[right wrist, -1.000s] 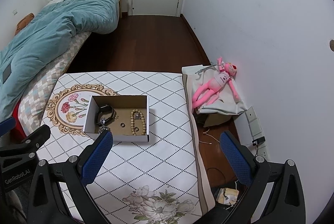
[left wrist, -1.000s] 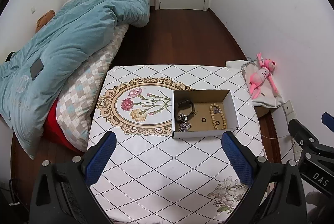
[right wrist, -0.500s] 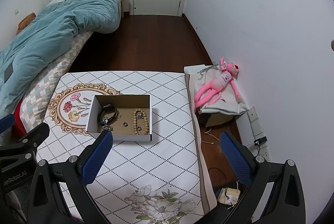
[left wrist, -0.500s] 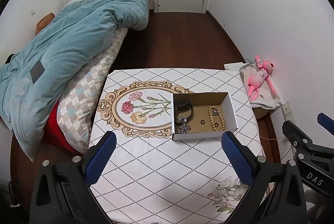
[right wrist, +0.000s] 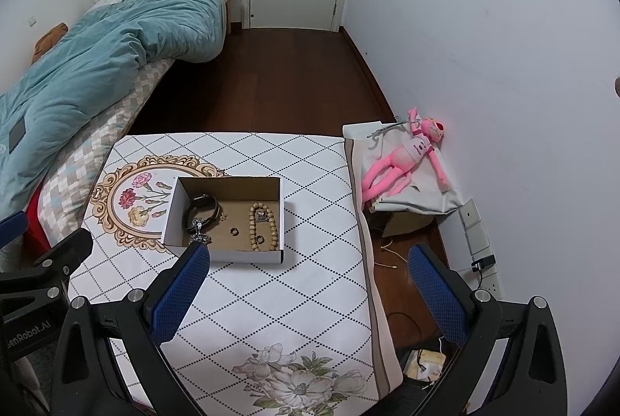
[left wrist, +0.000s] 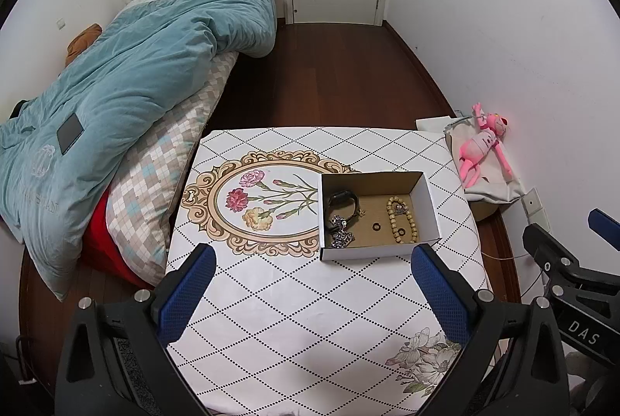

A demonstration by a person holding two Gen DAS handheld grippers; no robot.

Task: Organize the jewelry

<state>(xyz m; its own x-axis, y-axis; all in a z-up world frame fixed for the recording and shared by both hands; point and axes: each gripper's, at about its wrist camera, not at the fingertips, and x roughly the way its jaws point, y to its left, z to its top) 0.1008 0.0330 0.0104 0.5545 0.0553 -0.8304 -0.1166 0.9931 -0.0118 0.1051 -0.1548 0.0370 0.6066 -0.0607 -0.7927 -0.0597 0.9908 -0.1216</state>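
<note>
You hold the left gripper (left wrist: 310,294) and the right gripper (right wrist: 308,292) high over the near part of the patterned tablecloth (left wrist: 294,303), both spread wide and empty, so nothing is disturbed. The open white cardboard box (left wrist: 378,253) lies farther, keeping together the wooden bead bracelet (left wrist: 403,218), black band (left wrist: 343,201) and small rings.

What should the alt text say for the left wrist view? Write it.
An open cardboard box on a patterned table holds a black watch, a bead bracelet and small rings. The open left tool hovers empty in front, beside a bed.
</note>
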